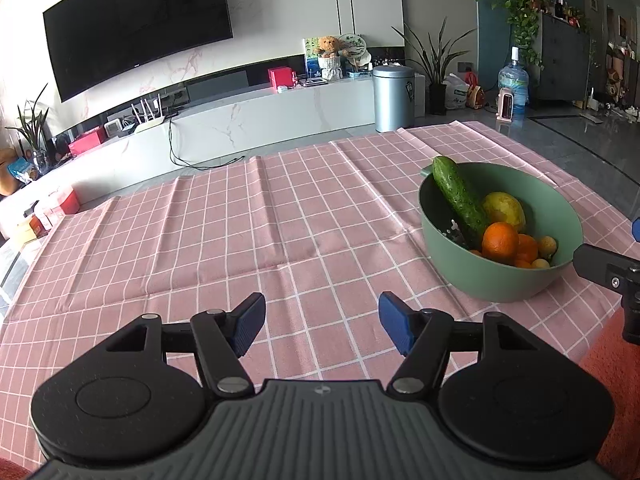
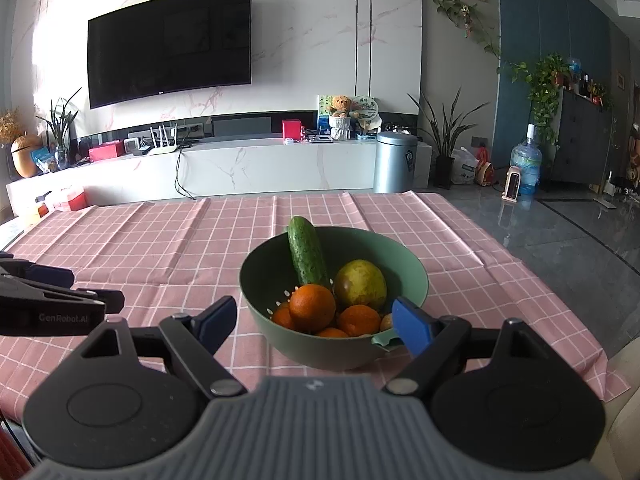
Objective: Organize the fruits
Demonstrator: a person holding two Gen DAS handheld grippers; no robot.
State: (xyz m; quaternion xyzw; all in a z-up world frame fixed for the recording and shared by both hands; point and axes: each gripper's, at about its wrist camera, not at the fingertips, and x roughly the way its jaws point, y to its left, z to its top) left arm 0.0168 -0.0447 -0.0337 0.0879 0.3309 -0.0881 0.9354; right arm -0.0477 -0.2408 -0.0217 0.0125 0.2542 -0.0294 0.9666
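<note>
Both my grippers, left (image 1: 322, 322) and right (image 2: 310, 326), are spread and empty near the bowl (image 2: 404, 254). Grabbing an orange (image 2: 313, 307) carelessly could topple that leaning cucumber (image 2: 307, 252).

The green bowl (image 2: 334, 344) is the only thing standing on the checked counter (image 1: 240, 220). Left of the bowl and beyond it the cloth lies bare. The bowl's mouth is crowded: a cucumber (image 2: 307, 254) leans upright over the far rim, with oranges (image 2: 313, 307) and a pear (image 2: 360, 284) packed beside it.
</note>
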